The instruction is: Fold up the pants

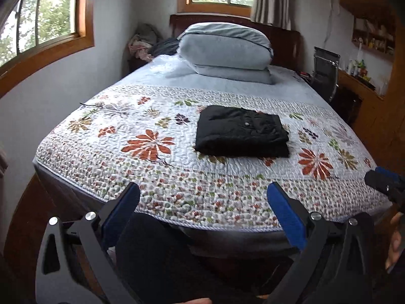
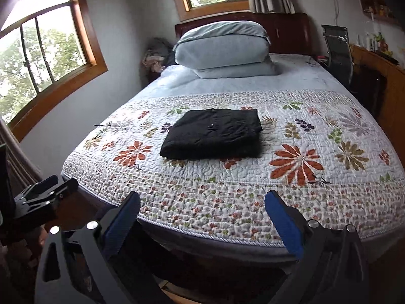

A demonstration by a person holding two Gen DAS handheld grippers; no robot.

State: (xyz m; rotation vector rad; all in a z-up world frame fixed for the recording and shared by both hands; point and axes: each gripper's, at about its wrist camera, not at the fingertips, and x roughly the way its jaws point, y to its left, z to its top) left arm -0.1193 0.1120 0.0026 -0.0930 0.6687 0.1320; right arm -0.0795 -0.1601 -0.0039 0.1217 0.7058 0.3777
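On the floral quilt (image 1: 152, 177) near the foot of the bed lie the black pants (image 1: 241, 134), already a compact, squared-off bundle, so the folding looks done or nearly so. Both tools hang off the bed's foot edge, well short of the cloth. The left gripper (image 1: 203, 197) has its blue-padded fingers spread wide with nothing between them, and the right gripper (image 2: 202, 202) is likewise spread and empty. From the left wrist view the bundle lies ahead and a little right; from the right wrist view (image 2: 212, 134) it lies ahead and slightly left, so it sits between the two, neither clearly nearer. Its long axis runs across the bed, side to side, with the thick folded edge facing the grippers.
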